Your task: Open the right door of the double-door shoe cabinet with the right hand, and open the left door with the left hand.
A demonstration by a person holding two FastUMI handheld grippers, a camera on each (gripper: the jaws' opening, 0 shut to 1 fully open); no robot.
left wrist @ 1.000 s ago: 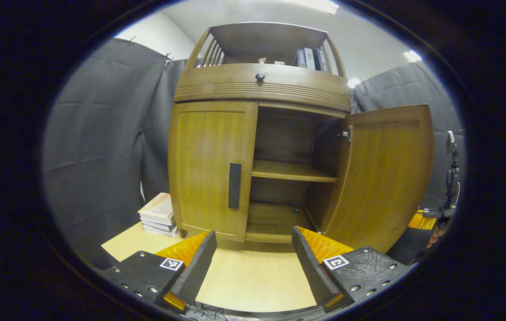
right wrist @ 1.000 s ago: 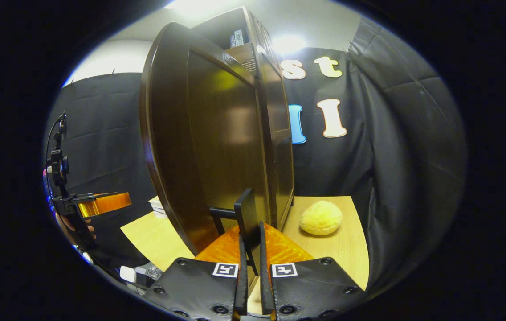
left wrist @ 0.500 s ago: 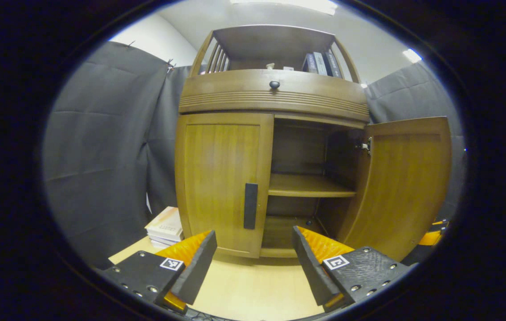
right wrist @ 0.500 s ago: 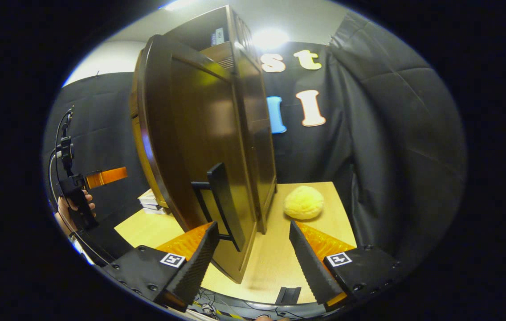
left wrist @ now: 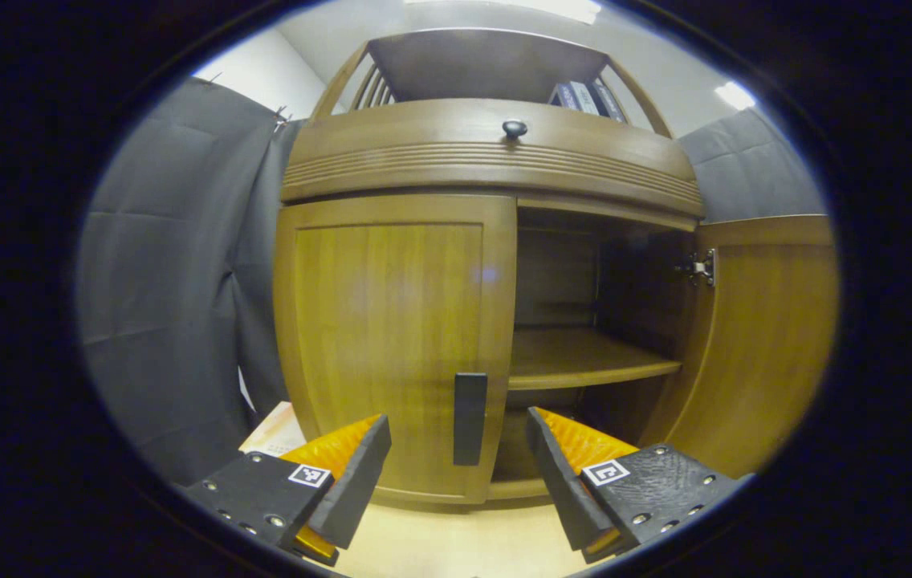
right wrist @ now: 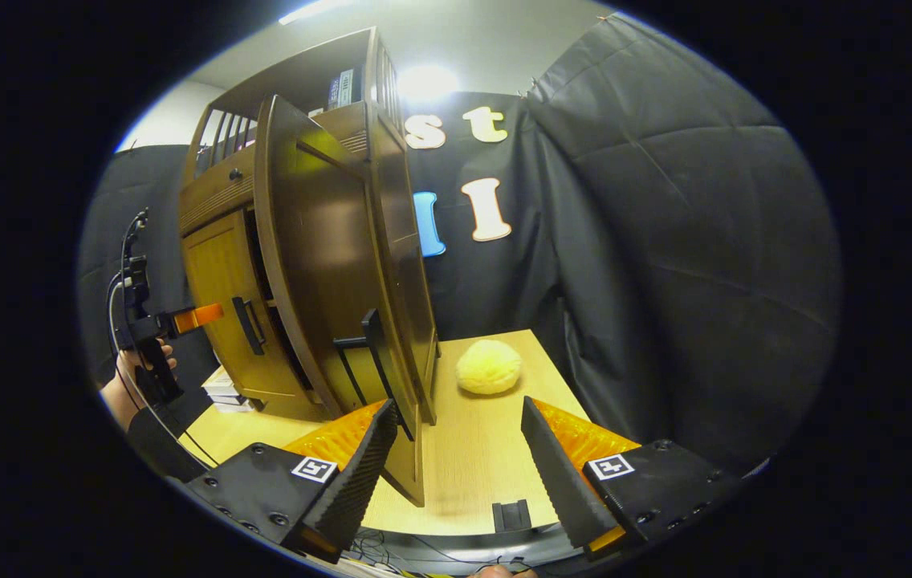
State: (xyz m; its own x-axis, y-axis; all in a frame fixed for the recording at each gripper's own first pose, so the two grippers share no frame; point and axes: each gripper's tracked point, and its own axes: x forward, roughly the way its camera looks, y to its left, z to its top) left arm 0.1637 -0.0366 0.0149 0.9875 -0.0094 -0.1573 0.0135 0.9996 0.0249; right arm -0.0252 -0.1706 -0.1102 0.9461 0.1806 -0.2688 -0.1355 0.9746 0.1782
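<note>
A: Since the earlier frames, the left gripper (left wrist: 456, 474) has closed in on the shoe cabinet (left wrist: 488, 152); the left door (left wrist: 392, 337) now looms much larger in the left gripper view. The right gripper (right wrist: 456, 474) has let go of the right door's handle (right wrist: 372, 353) and backed away, and the right door (right wrist: 319, 265) stands swung wide.

B: So the right half looks done. What are the grippers holding?

A: Nothing, either of them. Both have their fingers spread wide with only air between. In the left gripper view the right door (left wrist: 761, 345) hangs open at the right edge, with the inner shelf (left wrist: 584, 361) exposed.

B: And the left door?

A: Shut, flush with the frame. Its dark bar handle (left wrist: 470, 419) sits on the door's right edge, beside the open bay. It lies straight ahead of the left gripper, a touch right of the midline between the fingers, and near but not yet between them.

B: How does the handle run?

A: Upright, its long axis vertical. The fingers open side to side, so they already straddle it crosswise; a forward approach should, by this reading, bring the bar into the gap.

B: Which hand is nearer?

A: The left, plainly. In the right gripper view the left gripper (right wrist: 197, 316), held in the person's hand (right wrist: 135, 381), points at that handle (right wrist: 246, 325), while the right gripper sits well apart, beyond the open door.
</note>
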